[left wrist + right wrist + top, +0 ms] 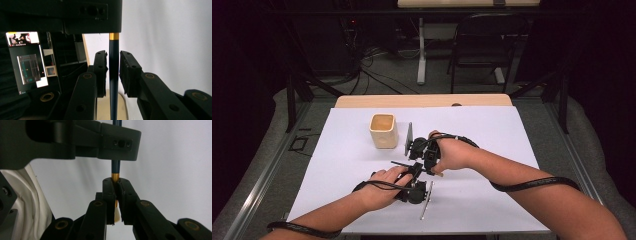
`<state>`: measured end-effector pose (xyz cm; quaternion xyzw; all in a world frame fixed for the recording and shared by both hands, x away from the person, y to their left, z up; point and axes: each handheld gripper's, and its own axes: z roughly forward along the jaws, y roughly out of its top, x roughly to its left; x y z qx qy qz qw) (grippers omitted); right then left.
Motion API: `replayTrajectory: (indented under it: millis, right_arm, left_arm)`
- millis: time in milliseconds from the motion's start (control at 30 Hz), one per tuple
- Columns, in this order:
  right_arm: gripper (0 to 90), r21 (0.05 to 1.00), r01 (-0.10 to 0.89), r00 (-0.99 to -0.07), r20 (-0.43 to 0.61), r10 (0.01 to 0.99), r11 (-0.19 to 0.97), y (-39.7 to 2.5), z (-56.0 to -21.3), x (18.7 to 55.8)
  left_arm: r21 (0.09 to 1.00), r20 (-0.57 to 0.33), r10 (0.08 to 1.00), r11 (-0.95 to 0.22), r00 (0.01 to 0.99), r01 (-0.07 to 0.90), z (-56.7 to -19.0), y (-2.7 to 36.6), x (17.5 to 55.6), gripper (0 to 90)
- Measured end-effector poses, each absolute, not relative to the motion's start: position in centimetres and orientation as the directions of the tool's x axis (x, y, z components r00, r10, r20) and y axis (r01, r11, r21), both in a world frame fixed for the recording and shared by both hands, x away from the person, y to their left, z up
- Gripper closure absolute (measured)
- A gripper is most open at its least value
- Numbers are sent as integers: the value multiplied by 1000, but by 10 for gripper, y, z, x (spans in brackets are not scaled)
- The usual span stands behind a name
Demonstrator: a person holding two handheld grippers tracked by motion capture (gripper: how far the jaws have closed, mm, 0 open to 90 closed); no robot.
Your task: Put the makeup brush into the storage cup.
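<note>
Looking down from the high view: both hands meet near the middle of the white sheet (492, 200) that covers the table. Left gripper (414, 187) sits nearer the person, right gripper (422, 148) just beyond it, close beside a tan square cup (383, 130). A thin dark brush (409, 166) runs between the two grippers. A slim silver rod (427, 200) lies flat on the sheet just right of the left gripper.

Left gripper view: left gripper (114, 68) jaws stand on either side of the brush's dark blue handle (114, 75), with slivers of gap at both pads, so not clamped. Gold ferrule (114, 36) shows above, under the other gripper's body.

Right gripper view: right gripper (116, 195) jaws pressed together on the brush at the gold ferrule (115, 177); white bristles (117, 213) hang below between the jaws. Blue handle (115, 166) rises into the left gripper's body.
</note>
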<state>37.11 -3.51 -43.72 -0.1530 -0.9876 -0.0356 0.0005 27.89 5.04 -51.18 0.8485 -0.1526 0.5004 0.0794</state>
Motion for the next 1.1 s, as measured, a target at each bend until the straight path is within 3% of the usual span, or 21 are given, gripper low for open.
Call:
replayTrajectory:
  millis: [333,1100]
  right_arm:
    - [842,78,296,-955,15,295,952,-30,-436,370]
    - [832,83,310,-951,27,308,947,-30,-435,372]
  left_arm:
    - [-15,869,-181,-939,460,-343,-511,49,278,817]
    - [-9,864,-173,-944,473,-330,-509,49,279,826]
